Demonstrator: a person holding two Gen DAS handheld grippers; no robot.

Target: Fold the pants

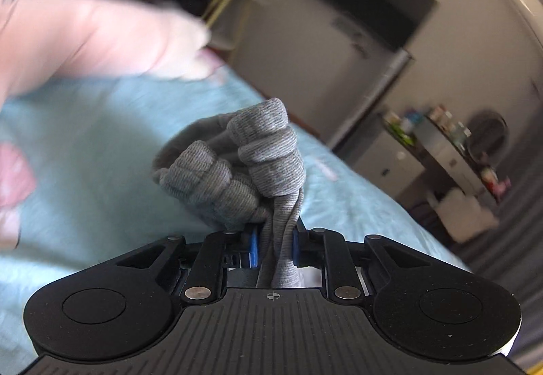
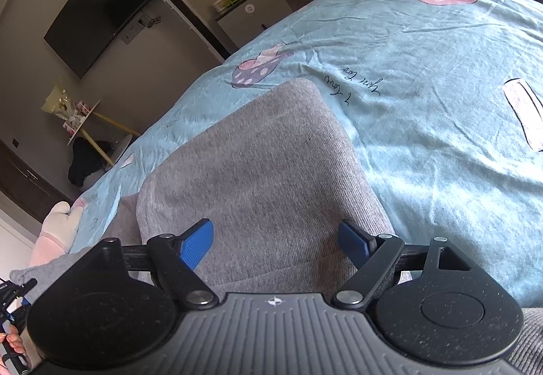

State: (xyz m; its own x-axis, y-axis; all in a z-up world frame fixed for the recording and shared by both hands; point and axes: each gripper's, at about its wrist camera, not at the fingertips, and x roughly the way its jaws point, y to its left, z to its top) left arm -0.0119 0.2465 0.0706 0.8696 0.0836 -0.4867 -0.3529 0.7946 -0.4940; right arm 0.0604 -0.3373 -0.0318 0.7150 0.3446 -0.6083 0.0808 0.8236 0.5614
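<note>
Left gripper (image 1: pixel 273 247): jaws drawn close together, clamped on a bunch of grey fabric.
Left fingers (image 1: pixel 253 247): blue pads, one on each side of the gathered cloth, pressing it between them.
Pants (image 1: pixel 237 164): grey knit; in the left wrist view a pinched portion rises out of the jaws and bulges into several rounded, wrinkled folds just beyond the fingertips, lifted clear of the bedding behind it.
Right gripper (image 2: pixel 276 239): jaws spread wide, nothing pressed between them.
Right fingers (image 2: pixel 197 247): blue pads well apart, poised over the cloth; whether they touch the fabric cannot be told.
Pants, right wrist view (image 2: pixel 258 171): lie flat on the bed as a broad grey panel with a rounded far corner, running from under the right gripper toward the far left; a second layer shows at the near left edge.
Bedspread (image 2: pixel 424 96): light blue with pink printed motifs and a line of script, lying under and around the pants, extending far and right.
Plush toy (image 2: pixel 59 225): pink and white, at the left edge of the bed; in the left wrist view it appears as a blurred pale shape at upper left.
Television (image 2: pixel 98 8): dark screen on the far wall, left of the bed.
Cabinet (image 2: pixel 254 12): low white unit against the far wall, small items on top.
</note>
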